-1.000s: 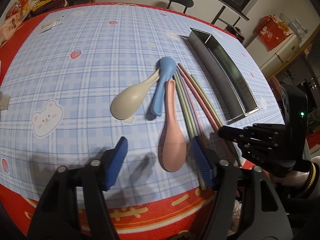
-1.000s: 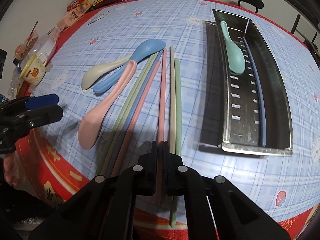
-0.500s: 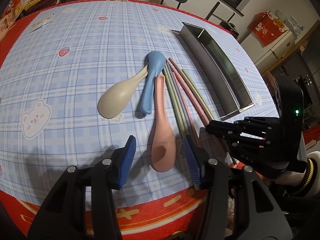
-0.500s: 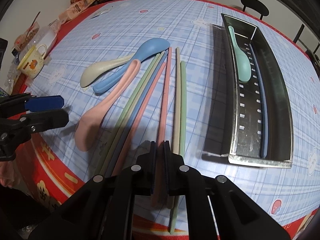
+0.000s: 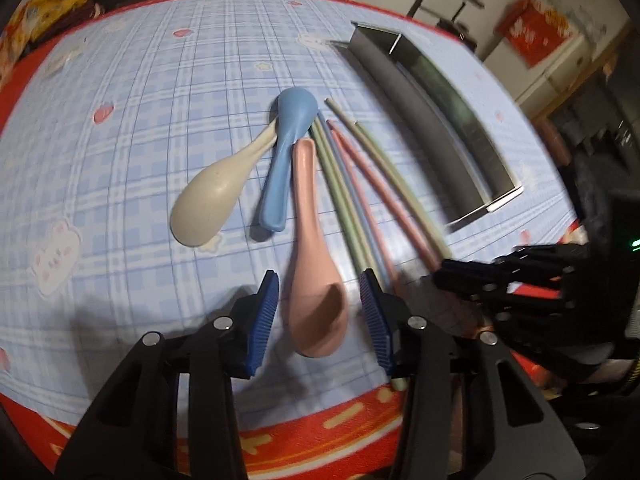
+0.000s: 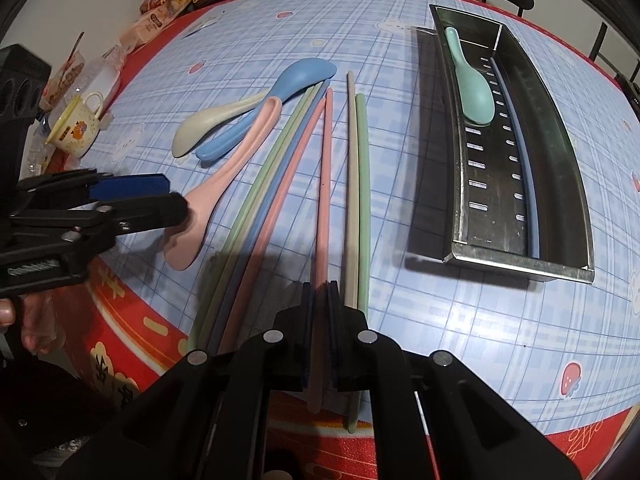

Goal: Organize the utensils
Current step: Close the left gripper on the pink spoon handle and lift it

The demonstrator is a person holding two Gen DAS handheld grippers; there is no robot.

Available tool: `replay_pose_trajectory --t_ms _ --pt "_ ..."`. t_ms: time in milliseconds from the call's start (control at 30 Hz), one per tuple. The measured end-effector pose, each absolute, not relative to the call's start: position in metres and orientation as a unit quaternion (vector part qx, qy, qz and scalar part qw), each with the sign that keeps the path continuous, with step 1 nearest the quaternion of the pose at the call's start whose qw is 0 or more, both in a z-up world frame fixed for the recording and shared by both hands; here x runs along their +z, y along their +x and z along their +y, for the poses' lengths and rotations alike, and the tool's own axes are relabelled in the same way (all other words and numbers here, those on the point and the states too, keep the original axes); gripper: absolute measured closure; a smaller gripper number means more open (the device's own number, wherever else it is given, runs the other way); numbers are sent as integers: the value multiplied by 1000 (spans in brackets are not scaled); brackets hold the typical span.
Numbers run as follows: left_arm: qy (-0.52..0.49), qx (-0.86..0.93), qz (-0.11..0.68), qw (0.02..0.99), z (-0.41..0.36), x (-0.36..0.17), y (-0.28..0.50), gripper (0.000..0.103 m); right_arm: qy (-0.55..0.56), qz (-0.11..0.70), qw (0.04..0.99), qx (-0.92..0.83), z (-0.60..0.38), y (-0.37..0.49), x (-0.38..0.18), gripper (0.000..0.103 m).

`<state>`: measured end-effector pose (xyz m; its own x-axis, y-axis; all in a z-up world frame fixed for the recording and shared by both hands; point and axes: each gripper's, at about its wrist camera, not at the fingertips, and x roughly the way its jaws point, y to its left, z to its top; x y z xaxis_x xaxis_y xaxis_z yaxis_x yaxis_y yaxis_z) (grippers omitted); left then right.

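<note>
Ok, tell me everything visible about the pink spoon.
The pink spoon is matte, plastic-looking and one piece, with a deep oval bowl and a short curved handle. It lies bowl-up on the checked tablecloth, bowl nearest the table edge, handle against the blue spoon. The left gripper has been closing and straddles the bowl; its fingers are not yet pressing on it.

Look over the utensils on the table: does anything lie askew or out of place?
Yes. The chopsticks fan out and overhang the table edge, and the blue spoon lies across the beige spoon. Only a green spoon and one blue chopstick lie in the metal tray.
</note>
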<state>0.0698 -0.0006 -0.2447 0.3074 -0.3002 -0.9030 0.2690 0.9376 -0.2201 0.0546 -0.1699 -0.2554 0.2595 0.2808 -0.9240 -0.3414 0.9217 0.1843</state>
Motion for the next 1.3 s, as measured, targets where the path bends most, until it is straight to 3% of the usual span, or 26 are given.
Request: replay_pose_trajectory --t_ms 433,467,500,867,900,933,1300 --pt "206 -145 550 796 -61 -264 70 57 -19 573 794 202 -172 54 -256 96" --pt "203 -146 550 797 -60 -263 71 58 -18 572 794 203 -172 54 -256 96" --pt "201 -146 551 797 -59 -263 71 66 -17 572 794 204 -173 54 -256 96" --pt "-52 -140 582 799 23 -251 78 70 -7 574 792 207 -174 54 -256 96" --pt "-66 -135 586 796 30 -253 77 78 -6 575 792 207 -175 55 -256 96" --pt "-84 -135 587 794 35 -255 77 77 -5 575 791 208 -175 55 -256 96" --pt "-22 -142 594 791 14 -263 78 74 -5 577 790 208 -176 55 -256 96"
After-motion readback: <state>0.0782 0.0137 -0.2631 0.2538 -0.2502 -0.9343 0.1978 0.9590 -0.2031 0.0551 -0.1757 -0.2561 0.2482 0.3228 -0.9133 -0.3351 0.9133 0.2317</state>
